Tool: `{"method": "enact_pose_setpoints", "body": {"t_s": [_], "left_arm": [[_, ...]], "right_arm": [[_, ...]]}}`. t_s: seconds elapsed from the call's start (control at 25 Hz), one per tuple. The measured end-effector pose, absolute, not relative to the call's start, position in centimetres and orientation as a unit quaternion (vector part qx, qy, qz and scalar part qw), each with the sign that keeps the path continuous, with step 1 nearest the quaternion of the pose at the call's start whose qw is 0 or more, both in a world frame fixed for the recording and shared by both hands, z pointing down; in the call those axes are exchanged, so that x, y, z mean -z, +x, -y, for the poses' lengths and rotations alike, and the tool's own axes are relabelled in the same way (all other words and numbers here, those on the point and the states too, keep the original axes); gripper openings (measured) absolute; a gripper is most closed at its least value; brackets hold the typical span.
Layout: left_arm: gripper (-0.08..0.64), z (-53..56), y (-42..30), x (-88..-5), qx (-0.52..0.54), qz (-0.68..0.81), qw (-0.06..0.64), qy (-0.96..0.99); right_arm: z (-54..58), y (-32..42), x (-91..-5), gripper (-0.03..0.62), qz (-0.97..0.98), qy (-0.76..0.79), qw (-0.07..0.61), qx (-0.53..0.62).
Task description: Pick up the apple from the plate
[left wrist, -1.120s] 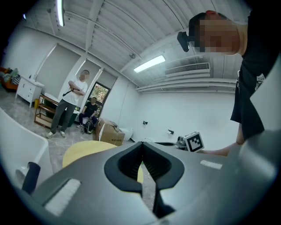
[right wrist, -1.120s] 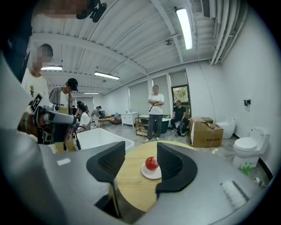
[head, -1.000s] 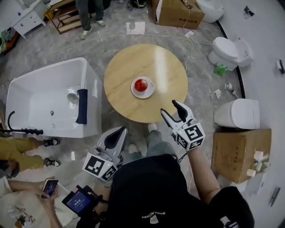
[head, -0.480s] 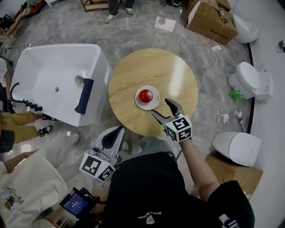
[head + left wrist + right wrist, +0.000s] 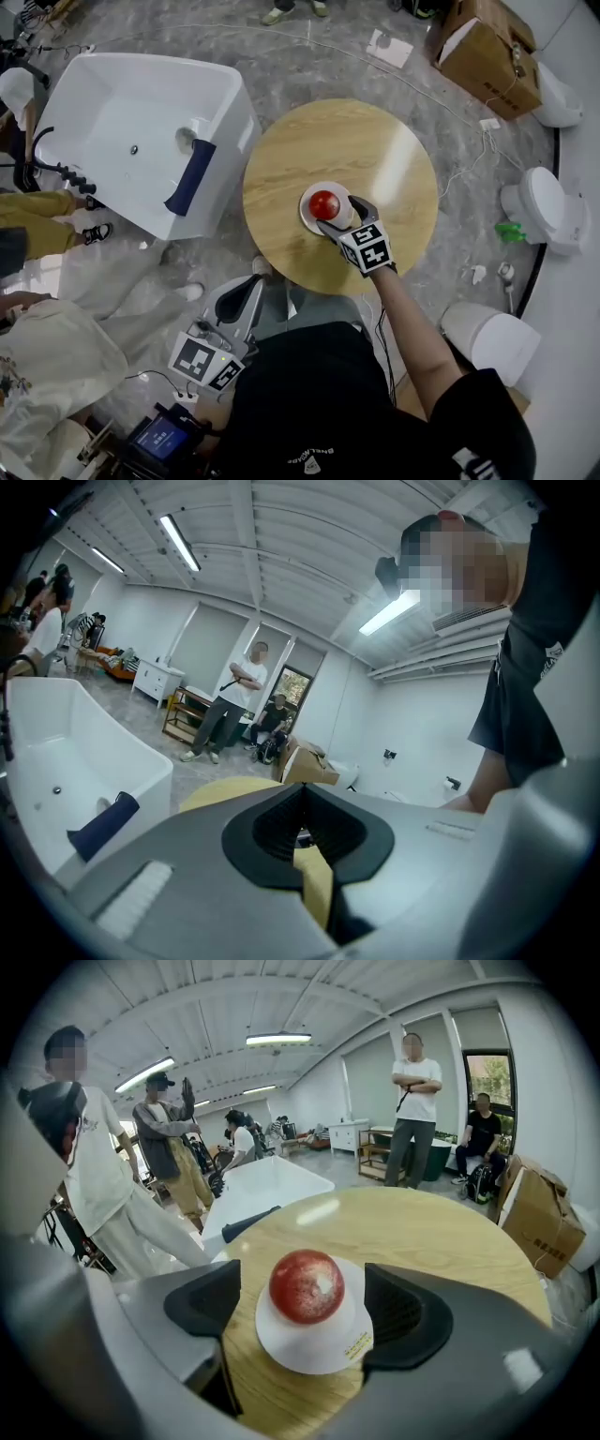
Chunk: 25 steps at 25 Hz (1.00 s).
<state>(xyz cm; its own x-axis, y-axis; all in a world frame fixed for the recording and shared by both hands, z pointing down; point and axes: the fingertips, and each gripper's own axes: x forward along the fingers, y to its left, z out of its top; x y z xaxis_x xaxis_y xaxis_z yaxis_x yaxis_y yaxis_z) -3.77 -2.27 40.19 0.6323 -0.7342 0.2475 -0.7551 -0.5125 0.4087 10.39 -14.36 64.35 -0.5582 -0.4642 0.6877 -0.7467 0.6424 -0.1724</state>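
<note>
A grey marbled floor crowded with bathroom stock lies around a round wooden table (image 5: 375, 150) in the middle of the head view. Over the table's near edge the right gripper (image 5: 343, 215) points down at a slant. Its jaws have just been opening and now stand wide, one dark pad on each side of the apple (image 5: 325, 202) without touching it. The red apple sits in the middle of a small white plate (image 5: 308, 217), just lower left of the table's centre. In the right gripper view the plate's near rim shows between the two pads.

Lower left in the head view, off the table, the left gripper (image 5: 248, 286) is held low near the person's legs. Its own view shows its jaws closed tip to tip, with nothing between them.

A white bathtub (image 5: 112, 122) with a dark cloth (image 5: 190, 176) over its edge fills the upper left. A cardboard box (image 5: 487, 56) lies at upper right, and a white toilet (image 5: 548, 206) stands at the right edge. People stand about in the background of both gripper views.
</note>
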Motion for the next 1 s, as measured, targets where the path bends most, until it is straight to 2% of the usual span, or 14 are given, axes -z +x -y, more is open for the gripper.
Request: {"method": "enact_pose_setpoints", "body": {"t_s": [0.6,1.0], "left_arm": [[0.020,1.9,-6.5,-42.5,-0.027,0.459,0.284,0.842],[0.020,0.7,-7.5,-43.5,-0.030,0.463,0.289,0.837]], "right_arm": [[16.2,9.3,-69.1,0.416,0.837,0.334,0.367,-0.229],[16.5,9.7,-69.9,0.402,0.834,0.349,0.368,-0.216]]}}
